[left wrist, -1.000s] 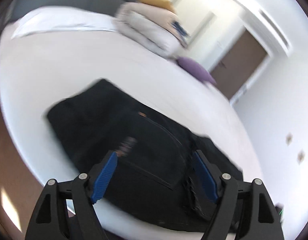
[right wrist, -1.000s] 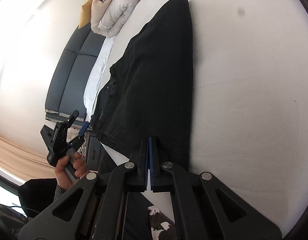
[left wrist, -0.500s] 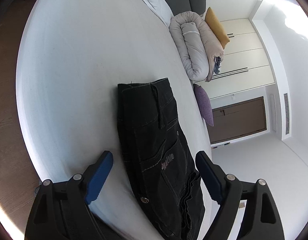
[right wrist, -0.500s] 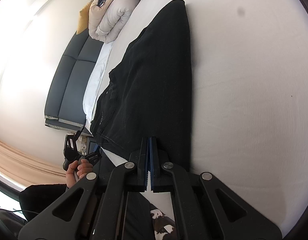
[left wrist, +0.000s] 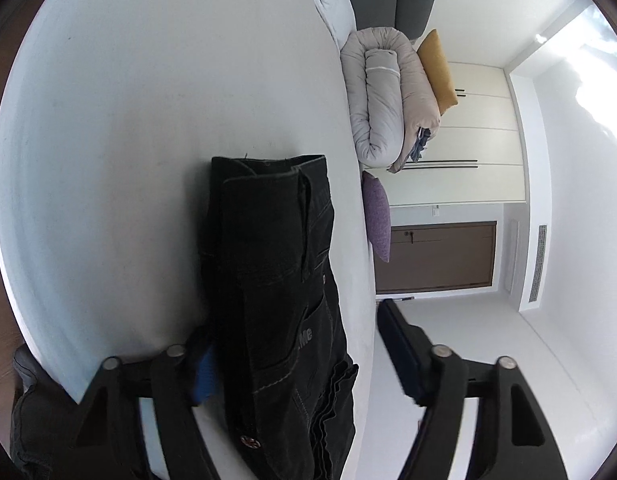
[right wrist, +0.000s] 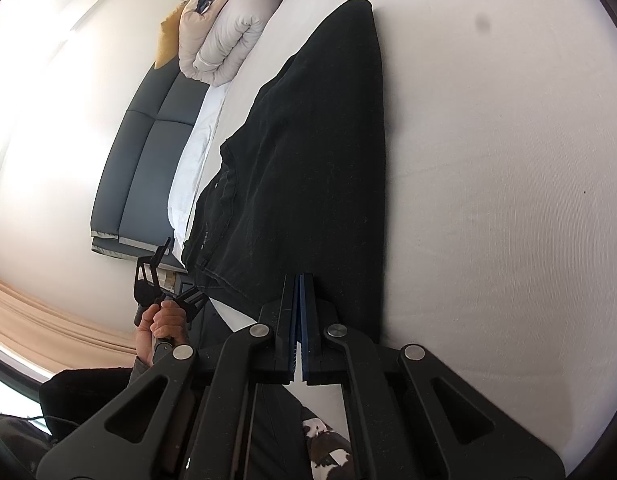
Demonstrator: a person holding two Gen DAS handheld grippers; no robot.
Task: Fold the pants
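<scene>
The jaws of the left gripper (left wrist: 296, 356) are closing, about half open, with the waist end of the black pants (left wrist: 276, 300) between them; the left blue pad (left wrist: 204, 376) is at the edge of the cloth, partly hidden and blurred, and the right pad (left wrist: 400, 348) is apart from the cloth, so nothing is pinched; the jaws of the right gripper (right wrist: 299, 320) are fully closed, the two blue pads pressed together; they lie over the near edge of the pants (right wrist: 308, 152), and I cannot tell whether cloth is caught between them.

The pants lie on the white bed (left wrist: 148, 140), near its edge; in the left wrist view the waistband, a belt loop, a pocket with pale stitching and a metal button are seen; in the right wrist view the pants stretch away from the right gripper as one long dark strip, the legs laid together and narrowing toward the far end.

In the right wrist view a hand (right wrist: 160, 324) holds the left gripper (right wrist: 164, 280) just beside the waist end; beyond it is a dark grey headboard (right wrist: 148, 152); farther, at the head of the bed, there is a rolled grey duvet (left wrist: 380, 92) with a yellow pillow (left wrist: 438, 68) behind it and a purple cushion (left wrist: 378, 216) beside it; behind these are white wardrobe doors (left wrist: 480, 140) and a brown door (left wrist: 436, 256).
</scene>
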